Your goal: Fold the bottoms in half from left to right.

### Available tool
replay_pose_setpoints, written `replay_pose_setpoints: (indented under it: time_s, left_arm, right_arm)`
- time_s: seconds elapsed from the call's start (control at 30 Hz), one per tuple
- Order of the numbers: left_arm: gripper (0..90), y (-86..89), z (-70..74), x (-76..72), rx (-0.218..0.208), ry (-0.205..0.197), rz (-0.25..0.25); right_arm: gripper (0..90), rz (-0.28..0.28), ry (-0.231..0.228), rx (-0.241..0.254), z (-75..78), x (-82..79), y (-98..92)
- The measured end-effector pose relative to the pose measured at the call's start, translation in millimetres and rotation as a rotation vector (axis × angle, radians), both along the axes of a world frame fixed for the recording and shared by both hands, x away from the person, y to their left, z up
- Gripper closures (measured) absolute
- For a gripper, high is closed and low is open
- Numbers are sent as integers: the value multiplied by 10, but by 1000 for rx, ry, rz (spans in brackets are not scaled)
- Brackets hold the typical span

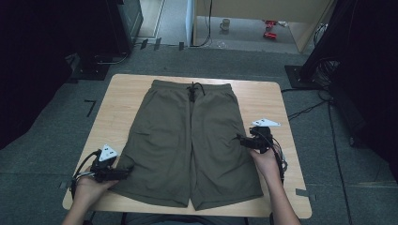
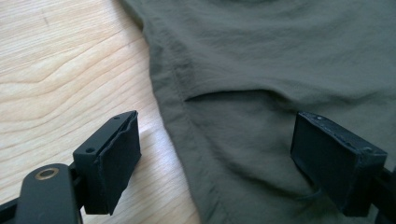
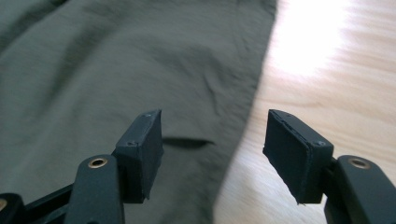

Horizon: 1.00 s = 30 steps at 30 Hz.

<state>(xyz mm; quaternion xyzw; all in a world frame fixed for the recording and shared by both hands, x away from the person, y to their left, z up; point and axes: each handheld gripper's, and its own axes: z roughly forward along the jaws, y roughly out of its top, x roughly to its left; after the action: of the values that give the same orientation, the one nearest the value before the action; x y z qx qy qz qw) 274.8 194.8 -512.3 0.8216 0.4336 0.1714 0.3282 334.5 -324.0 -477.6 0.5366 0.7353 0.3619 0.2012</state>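
Olive-green shorts (image 1: 190,140) lie spread flat on the wooden table (image 1: 124,93), waistband and black drawstring (image 1: 192,90) at the far end, both leg hems toward the person. Left gripper (image 1: 123,174) sits low at the outer edge of the left leg, near the hem, held in the left hand (image 1: 89,185). Along its own view the left gripper (image 2: 217,158) has its jaws spread wide, one over bare wood, the other over fabric, with the side seam (image 2: 175,79) running between them and a pocket slit (image 2: 224,93) just ahead. Nothing is pinched. Over on the other side, the right gripper (image 1: 240,139) points at the right leg's outer edge, right hand (image 1: 265,161) behind it. In its own view the right gripper (image 3: 212,149) is part-way open, straddling the shorts' edge, pads clear of the cloth.
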Motion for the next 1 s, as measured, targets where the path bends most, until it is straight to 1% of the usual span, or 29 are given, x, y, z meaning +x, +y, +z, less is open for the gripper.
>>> replay_pose_setpoints:
  time_s: [0.13, 0.17, 0.2, 0.23, 0.27, 0.33, 0.37, 0.4, 0.43, 0.47, 0.57, 0.6, 0.63, 0.67, 0.73, 0.77, 0.8, 0.83, 0.87, 0.9, 0.93, 1.0]
  left_arm:
    - [178, -19, -10, -15, -8, -13, -6]
    - [199, -23, -13, -24, -13, -17, -3]
    - [254, -24, -13, -39, -20, -25, -8]
    - [254, -28, -8, -59, -25, -30, -9]
    - [303, -35, -5, -76, -26, -31, -8]
    - [339, -51, -6, -107, -30, -38, 4]
    - [392, -56, 1, -119, -29, -35, 1]
    - [392, -66, 4, -128, -28, -33, 5]
    - [408, -74, 8, -137, -27, -32, 7]
    - [459, -80, 12, -146, -27, -30, 2]
    - [488, -96, 22, -162, -26, -25, 1]
    - [515, -102, 26, -169, -27, -24, -3]
    - [563, -112, 31, -174, -26, -20, -1]
    - [563, -118, 35, -175, -26, -17, -1]
    - [598, -125, 38, -181, -27, -15, -8]
    - [631, -124, 41, -185, -28, -11, -10]
    - [631, -122, 43, -187, -29, -8, -9]
    - [651, -122, 47, -191, -28, -6, -8]
    - [676, -122, 49, -197, -27, -4, -7]
    - [676, -122, 52, -205, -27, 0, -7]
    - [692, -126, 54, -214, -27, 1, -7]
    - [696, -124, 56, -236, -28, 5, -12]
  right_arm:
    - [364, 24, -2, 16, 49, 40, 108]
    - [358, 30, -1, 16, 58, 52, 134]
    - [358, 34, -4, 16, 68, 63, 164]
    - [358, 34, -4, 16, 68, 63, 164]
    - [358, 39, -2, 19, 80, 72, 193]
    - [353, 51, -6, 19, 105, 95, 256]
    - [354, 64, -13, 18, 131, 121, 329]
    - [354, 64, -13, 18, 131, 121, 329]
    - [353, 71, -11, 19, 144, 139, 368]
    - [355, 87, -14, 9, 166, 170, 452]
    - [360, 105, -15, 5, 183, 201, 530]
    - [363, 109, -17, 4, 191, 214, 565]
    - [370, 128, -17, -2, 205, 251, 642]
    - [370, 128, -17, -2, 205, 251, 642]
    - [371, 136, -18, -2, 211, 280, 701]
    - [373, 150, -16, -10, 212, 324, 772]
    - [373, 150, -16, -10, 212, 324, 772]
    - [374, 152, -16, -6, 212, 340, 794]
    - [386, 168, -3, 7, 209, 388, 854]
    - [386, 168, -3, 7, 209, 388, 854]
    - [387, 176, 5, 18, 212, 431, 919]
    - [387, 182, 4, 23, 211, 453, 952]
